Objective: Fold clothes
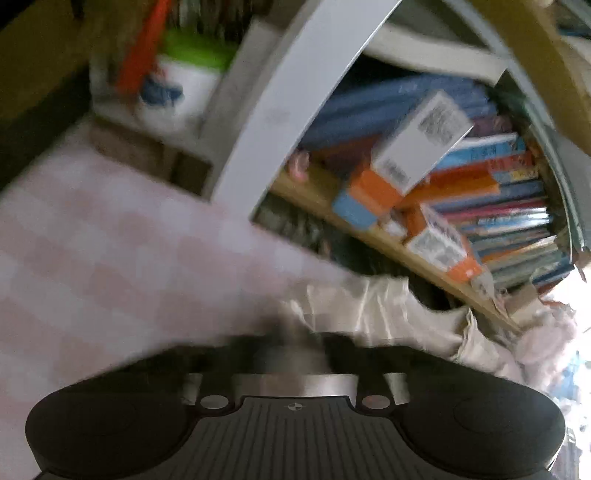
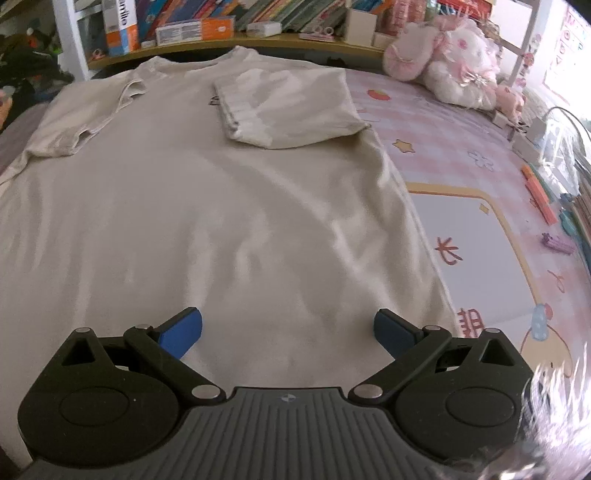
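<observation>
A cream T-shirt [image 2: 207,206] lies flat on a pink patterned bed cover [image 2: 461,155]. Its right sleeve [image 2: 291,107] is folded inward over the chest; its left sleeve [image 2: 70,122] lies spread out. My right gripper [image 2: 288,332] is open, its blue pads [image 2: 184,328] hovering over the shirt's lower hem area. The left wrist view is tilted and motion-blurred. My left gripper [image 1: 295,347] shows only as a dark smear near a bunched edge of the cream shirt [image 1: 369,310]; I cannot tell whether it holds the cloth.
A shelf of books and boxes [image 2: 207,26] runs along the bed's far edge, also in the left wrist view [image 1: 461,192]. Pink plush toys [image 2: 447,59] sit at the far right corner. Orange and purple clips [image 2: 539,195] lie at the right. A white shelf post [image 1: 288,96] crosses the left view.
</observation>
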The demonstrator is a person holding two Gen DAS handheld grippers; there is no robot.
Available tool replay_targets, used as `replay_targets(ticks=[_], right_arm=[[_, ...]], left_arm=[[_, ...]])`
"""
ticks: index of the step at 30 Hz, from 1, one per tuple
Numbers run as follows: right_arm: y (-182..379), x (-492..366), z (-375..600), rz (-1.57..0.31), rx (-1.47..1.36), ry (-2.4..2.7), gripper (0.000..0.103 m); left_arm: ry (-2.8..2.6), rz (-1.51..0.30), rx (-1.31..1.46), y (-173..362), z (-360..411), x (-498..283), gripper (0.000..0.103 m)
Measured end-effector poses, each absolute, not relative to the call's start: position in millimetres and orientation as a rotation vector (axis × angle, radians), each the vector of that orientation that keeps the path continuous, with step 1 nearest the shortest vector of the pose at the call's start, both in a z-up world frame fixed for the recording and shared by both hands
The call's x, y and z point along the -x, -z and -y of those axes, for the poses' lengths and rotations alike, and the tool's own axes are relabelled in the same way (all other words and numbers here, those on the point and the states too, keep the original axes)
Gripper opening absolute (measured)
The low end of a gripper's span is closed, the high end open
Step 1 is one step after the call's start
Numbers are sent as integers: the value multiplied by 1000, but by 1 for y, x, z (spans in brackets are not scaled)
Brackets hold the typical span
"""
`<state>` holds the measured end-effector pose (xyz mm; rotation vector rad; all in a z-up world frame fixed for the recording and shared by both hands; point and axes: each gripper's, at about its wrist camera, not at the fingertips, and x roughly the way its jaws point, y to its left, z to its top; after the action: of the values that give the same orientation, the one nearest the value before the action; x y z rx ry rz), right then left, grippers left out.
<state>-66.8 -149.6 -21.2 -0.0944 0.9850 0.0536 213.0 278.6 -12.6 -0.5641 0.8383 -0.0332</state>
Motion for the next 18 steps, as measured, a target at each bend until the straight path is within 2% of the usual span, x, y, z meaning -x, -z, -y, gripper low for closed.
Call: replay_targets(ticks=[9, 18], right_arm=[[22, 75, 139, -1003, 57, -19, 102], [23, 72, 129, -1009, 58, 11, 103]], left_arm=[[-50, -838, 466, 20, -297, -247, 1], [-48, -727, 552, 5, -328, -214, 9]])
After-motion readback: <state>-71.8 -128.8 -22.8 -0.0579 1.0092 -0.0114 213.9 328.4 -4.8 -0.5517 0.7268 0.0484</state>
